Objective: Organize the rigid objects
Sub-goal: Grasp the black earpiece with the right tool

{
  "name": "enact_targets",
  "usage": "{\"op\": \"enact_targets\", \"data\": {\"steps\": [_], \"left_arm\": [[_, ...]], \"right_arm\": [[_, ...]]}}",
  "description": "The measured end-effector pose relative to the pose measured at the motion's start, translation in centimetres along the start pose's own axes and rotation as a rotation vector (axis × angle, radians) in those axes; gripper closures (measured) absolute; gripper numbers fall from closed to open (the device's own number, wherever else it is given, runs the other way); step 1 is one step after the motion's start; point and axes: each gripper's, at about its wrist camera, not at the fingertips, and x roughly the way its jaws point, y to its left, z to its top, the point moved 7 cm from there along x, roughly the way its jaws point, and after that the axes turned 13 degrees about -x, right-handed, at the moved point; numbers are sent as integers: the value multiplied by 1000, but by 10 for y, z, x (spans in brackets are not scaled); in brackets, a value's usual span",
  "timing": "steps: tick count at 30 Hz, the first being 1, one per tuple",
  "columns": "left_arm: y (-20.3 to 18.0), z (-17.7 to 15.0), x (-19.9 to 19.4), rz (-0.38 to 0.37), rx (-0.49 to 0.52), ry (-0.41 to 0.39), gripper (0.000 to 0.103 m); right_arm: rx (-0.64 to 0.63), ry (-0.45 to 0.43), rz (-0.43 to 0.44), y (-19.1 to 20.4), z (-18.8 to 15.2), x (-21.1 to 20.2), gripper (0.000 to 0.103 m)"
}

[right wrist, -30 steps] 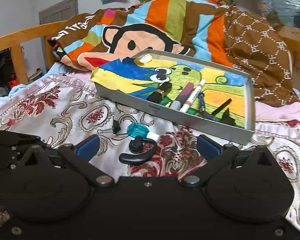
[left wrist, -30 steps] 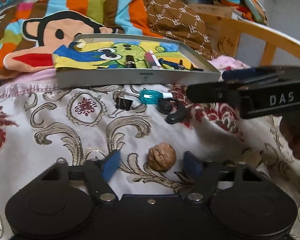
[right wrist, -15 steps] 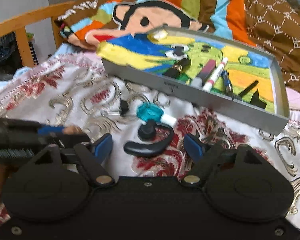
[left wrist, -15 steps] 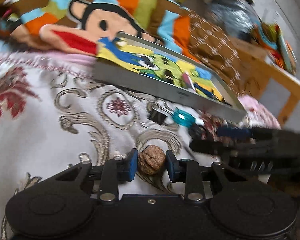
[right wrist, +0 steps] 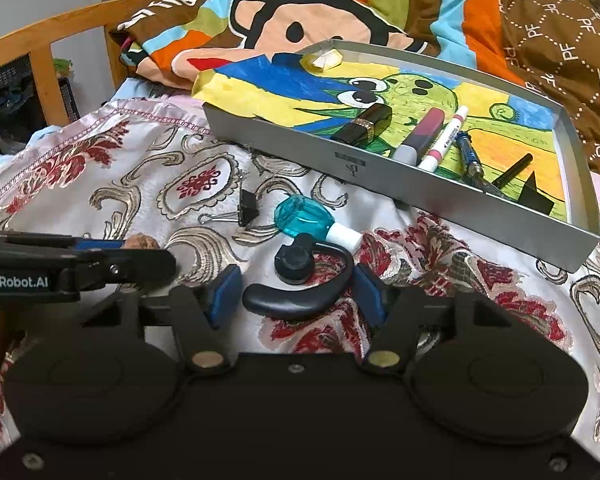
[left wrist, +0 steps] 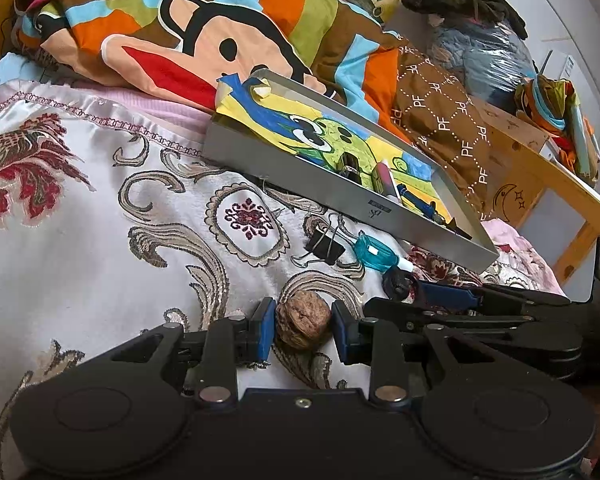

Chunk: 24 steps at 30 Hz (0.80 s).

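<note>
The left gripper [left wrist: 299, 330] has its blue pads narrowed onto a wrinkled brown walnut [left wrist: 302, 323] on the bedspread [left wrist: 80, 240]; contact on the right pad is hard to confirm. From the right view the walnut [right wrist: 142, 241] is mostly hidden behind that gripper, whose side reads "venRobot.AI", cut off at the frame edge. The right gripper [right wrist: 296, 294] stands wide around a black earpiece [right wrist: 300, 284], pads apart from it. Just beyond lie a teal bottle [right wrist: 306, 221] and a binder clip [right wrist: 247, 207]. Farther, a grey tray [right wrist: 480, 210] holds a lipstick [right wrist: 362, 122] and pens [right wrist: 444, 138]; its wall label is illegible.
</note>
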Motion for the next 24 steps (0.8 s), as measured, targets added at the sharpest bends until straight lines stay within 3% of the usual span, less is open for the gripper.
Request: {"op": "enact_targets", "data": {"steps": [24], "left_arm": [[-1, -1, -3, 23, 22, -18, 71]], "right_arm": [[-56, -37, -30, 7, 7, -29, 56]]}}
